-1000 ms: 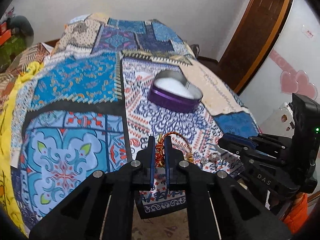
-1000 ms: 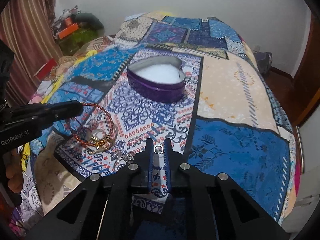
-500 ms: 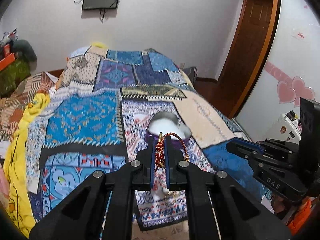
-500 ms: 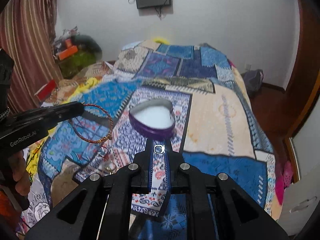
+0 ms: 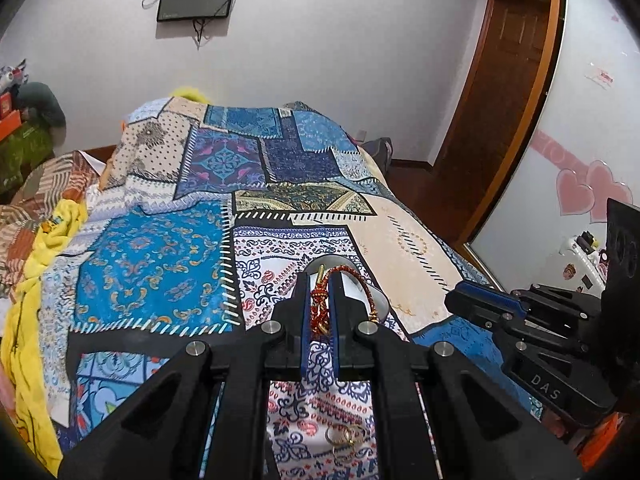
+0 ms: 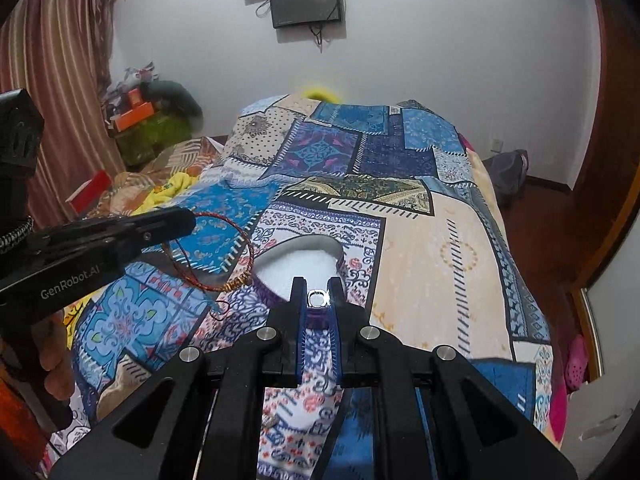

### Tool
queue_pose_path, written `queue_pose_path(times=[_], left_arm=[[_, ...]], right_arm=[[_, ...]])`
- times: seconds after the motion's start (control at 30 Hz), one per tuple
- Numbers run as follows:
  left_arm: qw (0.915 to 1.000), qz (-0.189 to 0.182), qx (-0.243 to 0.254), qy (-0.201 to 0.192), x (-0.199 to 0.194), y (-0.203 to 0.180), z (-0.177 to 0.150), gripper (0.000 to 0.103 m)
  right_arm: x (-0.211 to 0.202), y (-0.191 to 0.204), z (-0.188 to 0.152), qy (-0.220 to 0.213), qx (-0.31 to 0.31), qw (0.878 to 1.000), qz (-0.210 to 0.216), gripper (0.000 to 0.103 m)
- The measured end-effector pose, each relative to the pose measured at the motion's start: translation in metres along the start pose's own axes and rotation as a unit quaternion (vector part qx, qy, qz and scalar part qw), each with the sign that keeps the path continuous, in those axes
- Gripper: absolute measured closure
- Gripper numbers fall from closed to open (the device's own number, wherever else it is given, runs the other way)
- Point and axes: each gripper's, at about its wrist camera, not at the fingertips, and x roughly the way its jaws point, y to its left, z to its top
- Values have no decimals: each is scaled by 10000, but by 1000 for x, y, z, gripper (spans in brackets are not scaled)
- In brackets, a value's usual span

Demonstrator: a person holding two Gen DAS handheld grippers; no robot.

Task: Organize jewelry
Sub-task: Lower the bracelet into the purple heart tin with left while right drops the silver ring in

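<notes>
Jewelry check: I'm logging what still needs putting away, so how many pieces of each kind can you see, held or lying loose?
Red-and-gold bangle, held in the left gripper: 1
Silver ring, held in the right gripper: 1
Small rings, loose on the bedspread: about 3; they overlap, so the count is unsure
Total: about 5

Home bedroom: bed under patchwork bedspread (image 6: 420, 240), wall-mounted TV (image 6: 306, 2), curtain (image 6: 52, 80).

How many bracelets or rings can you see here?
3 clearly: a red bangle in the left gripper, a silver ring in the right gripper, small gold rings on the bedspread. Others may be hidden.
</notes>
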Motion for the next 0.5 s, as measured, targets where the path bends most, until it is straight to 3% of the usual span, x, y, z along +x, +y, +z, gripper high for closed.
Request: queue_pose_path(times=[0.5], left_arm=[[9978,-180,-200,605,72,11,0,96]], right_arm=[[47,-4,4,471,-139,9984,270,94]])
